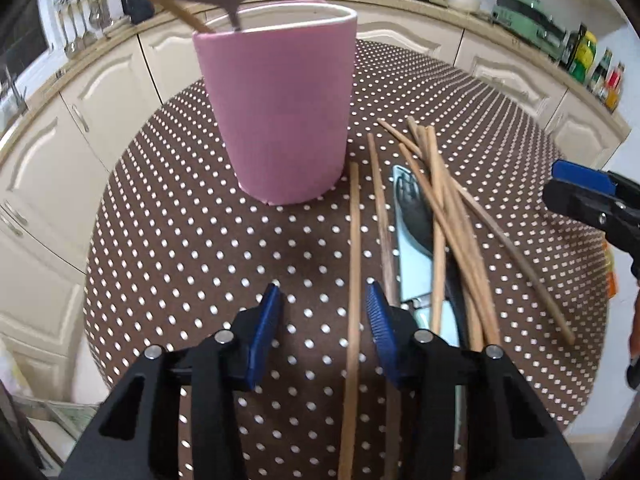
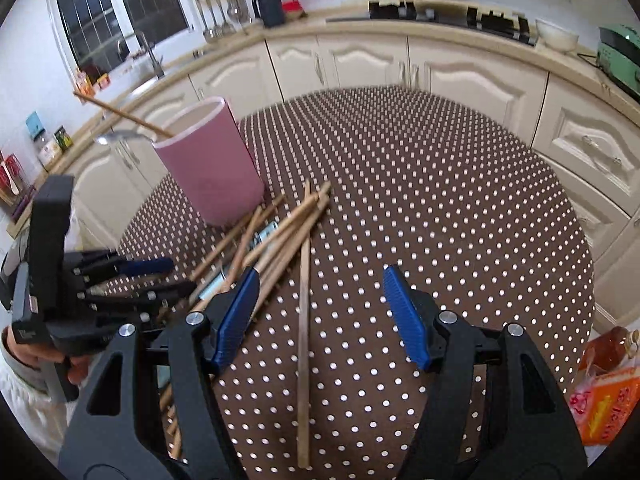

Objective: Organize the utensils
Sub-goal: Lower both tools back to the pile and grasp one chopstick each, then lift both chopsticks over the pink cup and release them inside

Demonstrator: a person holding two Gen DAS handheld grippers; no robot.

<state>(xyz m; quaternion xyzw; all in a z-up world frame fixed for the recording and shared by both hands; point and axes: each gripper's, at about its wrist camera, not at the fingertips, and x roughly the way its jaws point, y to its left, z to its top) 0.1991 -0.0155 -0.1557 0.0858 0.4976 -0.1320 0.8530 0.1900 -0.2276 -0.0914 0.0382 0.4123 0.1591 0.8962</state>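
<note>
Between the blue pads of the left gripper (image 1: 323,334) lies a single pale chopstick (image 1: 353,280), running lengthwise through the gap close to the right-hand pad; the jaws stand apart and neither pad presses on it. Just right of those jaws a darker stick (image 1: 380,208) lies parallel, and beyond it a knife with a pale blue blade (image 1: 412,256) sits under a loose heap of chopsticks (image 1: 444,208) crossing one another.

The right gripper (image 2: 320,312) also has its jaws wide apart, with nothing clamped. A lone brown chopstick (image 2: 304,340) lies on the cloth in the gap, nearer the left pad and clear of both. To the left of those jaws and a little ahead, the same heap fans out over the knife.

Further on, ahead and left of both sets of jaws, stands the pink cup (image 1: 280,120) on the dotted tablecloth (image 1: 180,220), upright. One chopstick (image 2: 120,114) and what looks like a spoon (image 2: 116,137) lean out of its mouth, so a small part of the sorting is done.

Most remains: by my judgement nearly all the sticks and the knife are yet to go in, and both grippers seem poised over a single stick each.
</note>
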